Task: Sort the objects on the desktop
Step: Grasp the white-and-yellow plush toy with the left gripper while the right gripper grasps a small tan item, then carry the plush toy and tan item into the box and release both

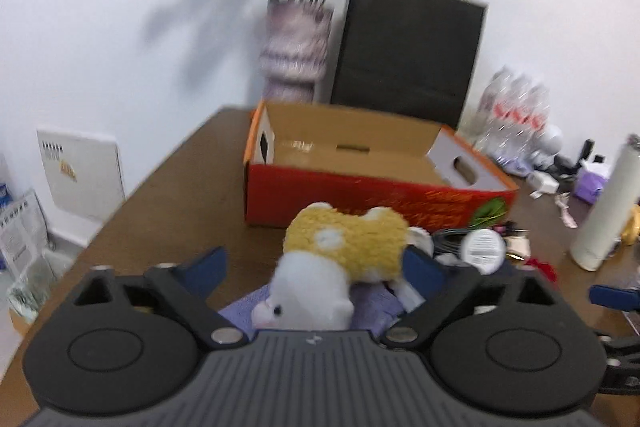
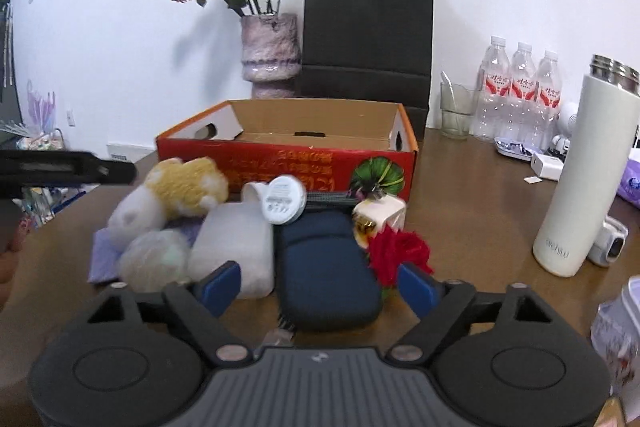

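Note:
A yellow and white plush toy (image 1: 336, 259) lies on a purple cloth (image 1: 376, 307) between the fingers of my open left gripper (image 1: 316, 267); it also shows in the right wrist view (image 2: 176, 195). An open red cardboard box (image 1: 360, 167) stands behind it on the brown table, also in the right wrist view (image 2: 288, 151). My right gripper (image 2: 320, 285) is open over a dark blue case (image 2: 324, 267). Beside the case lie a white foam block (image 2: 232, 247), a round white disc (image 2: 282, 200), a clear bag (image 2: 154, 259) and a red rose (image 2: 396, 253).
A vase of dried roses (image 2: 270, 51) and a black paper bag (image 2: 366, 35) stand behind the box. A white thermos (image 2: 584, 171), three water bottles (image 2: 520, 91) and a glass (image 2: 456, 111) stand at the right. A tin (image 2: 616, 343) is at the near right.

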The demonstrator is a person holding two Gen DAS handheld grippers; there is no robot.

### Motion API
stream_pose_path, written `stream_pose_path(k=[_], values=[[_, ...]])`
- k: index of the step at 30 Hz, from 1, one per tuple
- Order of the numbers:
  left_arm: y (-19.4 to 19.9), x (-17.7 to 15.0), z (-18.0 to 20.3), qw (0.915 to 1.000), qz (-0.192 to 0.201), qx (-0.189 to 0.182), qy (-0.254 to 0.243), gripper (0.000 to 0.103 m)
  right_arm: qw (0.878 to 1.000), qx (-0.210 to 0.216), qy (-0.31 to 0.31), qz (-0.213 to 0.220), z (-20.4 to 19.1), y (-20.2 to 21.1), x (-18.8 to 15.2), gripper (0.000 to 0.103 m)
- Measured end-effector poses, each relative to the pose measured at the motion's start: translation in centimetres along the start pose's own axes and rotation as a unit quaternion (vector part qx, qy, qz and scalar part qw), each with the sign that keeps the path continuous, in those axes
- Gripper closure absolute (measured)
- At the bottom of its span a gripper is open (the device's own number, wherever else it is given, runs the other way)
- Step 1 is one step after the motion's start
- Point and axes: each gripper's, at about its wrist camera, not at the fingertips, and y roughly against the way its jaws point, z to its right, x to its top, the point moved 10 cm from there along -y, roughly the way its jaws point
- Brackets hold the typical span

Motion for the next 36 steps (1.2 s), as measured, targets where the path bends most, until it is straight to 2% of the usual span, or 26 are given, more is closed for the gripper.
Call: stream_pose_path(k=[2, 5, 6, 7, 8, 10, 14, 15, 17, 19, 20, 23, 27, 30, 33, 36], values=[[-2.2, -0.3, 0.3, 0.9995, -0.030, -0.006, -0.002, 0.018, 1.000, 0.008, 0.000, -0.020, 0.1, 0.2, -0.4, 0.033], [-3.8, -1.4, 0.1, 0.9988, -0.049, -0.002, -0.002, 0.018, 0.998, 0.042, -0.019, -0.050, -0.6, 1.8, -2.9, 0.033], [-4.1, -1.8, 0.2, 0.9984, -0.056, -0.007, -0.001, 0.027, 0.996, 0.051, -0.025, -0.066, -1.0, 2.1, -3.9, 0.033], [-4.7, -2.3, 0.2, 0.9975, -0.069, -0.015, 0.001, 0.050, 0.994, 0.056, -0.031, -0.084, -1.3, 2.4, -5.0, 0.034], [-4.9, -2.6, 0.1, 0.9970, -0.076, -0.013, 0.004, 0.055, 0.993, 0.058, -0.039, -0.094, -1.4, 2.5, -5.8, 0.037], [-4.7, -2.5, 0.1, 0.9979, -0.063, -0.016, 0.002, 0.055, 0.991, 0.062, -0.062, -0.099, -1.4, 2.4, -6.5, 0.043], [-2.3, -1.1, 0.4, 0.9992, -0.026, -0.031, 0.007, 0.056, 0.991, 0.062, -0.070, -0.096, -2.2, 1.4, -6.2, 0.046], [-1.4, -0.6, 0.6, 0.9993, -0.016, -0.032, 0.007, 0.056, 0.991, 0.065, -0.060, -0.095, -2.7, 1.1, -6.3, 0.051], [0.8, 0.3, 0.7, 0.9994, 0.009, -0.032, 0.007, 0.056, 0.994, 0.059, -0.026, -0.091, -3.8, 0.9, -6.4, 0.082], [2.7, 0.9, 0.6, 0.9991, 0.027, -0.031, 0.007, 0.056, 0.995, 0.053, 0.004, -0.086, -4.6, 1.0, -6.3, 0.084], [3.7, 1.0, 0.4, 0.9990, 0.034, -0.028, 0.008, 0.056, 0.995, 0.056, 0.017, -0.084, -5.0, 1.1, -6.2, 0.095], [5.6, 1.3, -0.5, 0.9987, 0.047, -0.014, 0.011, 0.056, 0.995, 0.057, 0.021, -0.079, -5.2, 1.8, -5.6, 0.098], [6.3, 2.2, -1.4, 0.9980, 0.057, -0.014, 0.025, 0.056, 0.997, 0.067, 0.006, -0.033, -4.3, 4.0, -2.2, 0.098], [5.1, 4.5, -1.6, 0.9973, 0.061, -0.026, 0.031, 0.056, 0.998, 0.064, 0.007, 0.018, -3.2, 5.1, 1.9, 0.098], [1.9, 8.0, -2.2, 0.9973, 0.053, -0.033, 0.038, 0.056, 0.997, 0.048, 0.016, 0.064, -1.4, 4.0, 7.4, 0.098], [-3.2, 12.0, -1.5, 0.9979, 0.026, -0.041, 0.042, 0.056, 0.996, 0.039, 0.028, 0.081, 0.5, 0.0, 13.2, 0.098]])
